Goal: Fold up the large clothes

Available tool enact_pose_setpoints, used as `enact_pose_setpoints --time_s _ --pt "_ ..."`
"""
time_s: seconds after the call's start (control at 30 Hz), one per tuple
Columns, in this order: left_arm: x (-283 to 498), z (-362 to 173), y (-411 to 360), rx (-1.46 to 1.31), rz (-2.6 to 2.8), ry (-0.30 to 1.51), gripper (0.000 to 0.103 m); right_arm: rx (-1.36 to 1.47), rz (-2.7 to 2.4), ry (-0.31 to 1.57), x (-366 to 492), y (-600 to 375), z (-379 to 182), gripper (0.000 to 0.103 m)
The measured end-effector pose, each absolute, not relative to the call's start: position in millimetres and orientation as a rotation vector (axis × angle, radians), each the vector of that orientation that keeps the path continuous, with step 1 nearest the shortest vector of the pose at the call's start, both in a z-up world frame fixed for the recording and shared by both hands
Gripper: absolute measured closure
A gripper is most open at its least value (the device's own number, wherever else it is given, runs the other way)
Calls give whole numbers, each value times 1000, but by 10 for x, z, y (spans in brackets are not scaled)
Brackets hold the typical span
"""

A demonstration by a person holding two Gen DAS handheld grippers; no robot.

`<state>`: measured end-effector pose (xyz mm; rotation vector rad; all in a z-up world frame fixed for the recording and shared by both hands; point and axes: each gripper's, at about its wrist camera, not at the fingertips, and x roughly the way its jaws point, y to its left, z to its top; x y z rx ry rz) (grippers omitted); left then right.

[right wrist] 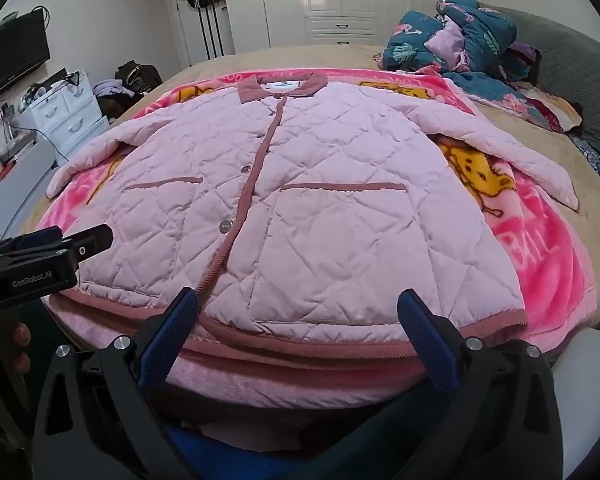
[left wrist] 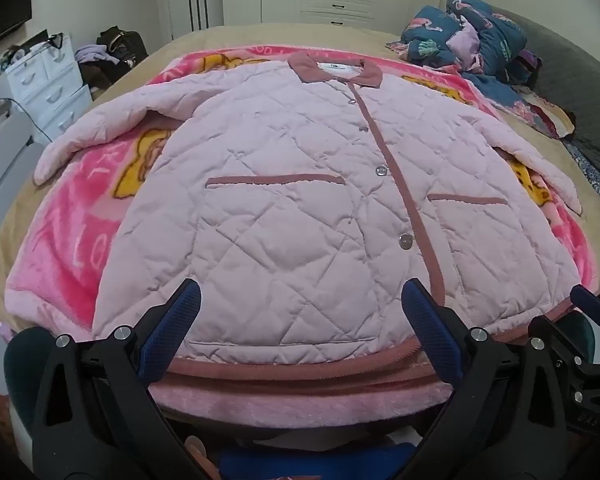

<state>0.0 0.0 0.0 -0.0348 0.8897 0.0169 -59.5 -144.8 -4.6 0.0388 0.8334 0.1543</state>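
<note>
**Pink quilted jacket laid flat on the bed, both grippers spread wide at its hem**

The quilted jacket point(left wrist: 284, 208) lies face up and spread flat on a bright pink cartoon blanket point(left wrist: 80, 240), which covers a tan bedspread point(right wrist: 500, 128). The jacket is pale pink with diamond stitching, puffy and lightly creased. A darker rose trim runs down the front placket, along the hem, and across the tops of two front pockets. The collar point(right wrist: 280, 87), in the same rose colour, points to 12 o'clock, with a white label showing inside it. Silver snap buttons line the closed placket. Both sleeves are spread outward, one toward 9 o'clock and the other toward 3 o'clock, their cuffs angled down over the blanket. The hem sits at 6 o'clock, at the near edge of the bed.

The left gripper point(left wrist: 300, 316) hovers over the hem with its blue-padded fingers point(left wrist: 172, 328) released and far apart, nothing between them. The right gripper point(right wrist: 298, 320) is likewise fully spread over the hem, to the right of the placket, holding nothing.

At 1 o'clock on the bed sits a crumpled teal floral quilt point(left wrist: 472, 32). A white wardrobe point(right wrist: 340, 0) stands at 12 o'clock behind the bed, and a white drawer unit point(right wrist: 72, 108) at 10 o'clock.
</note>
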Motion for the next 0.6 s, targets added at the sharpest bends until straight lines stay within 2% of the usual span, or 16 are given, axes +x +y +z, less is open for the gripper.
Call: enact_pose_setpoints --time_s 0.6 --pt "23 -28 -28 -51 2 884 9 53 140 836 -596 -1452 11 4"
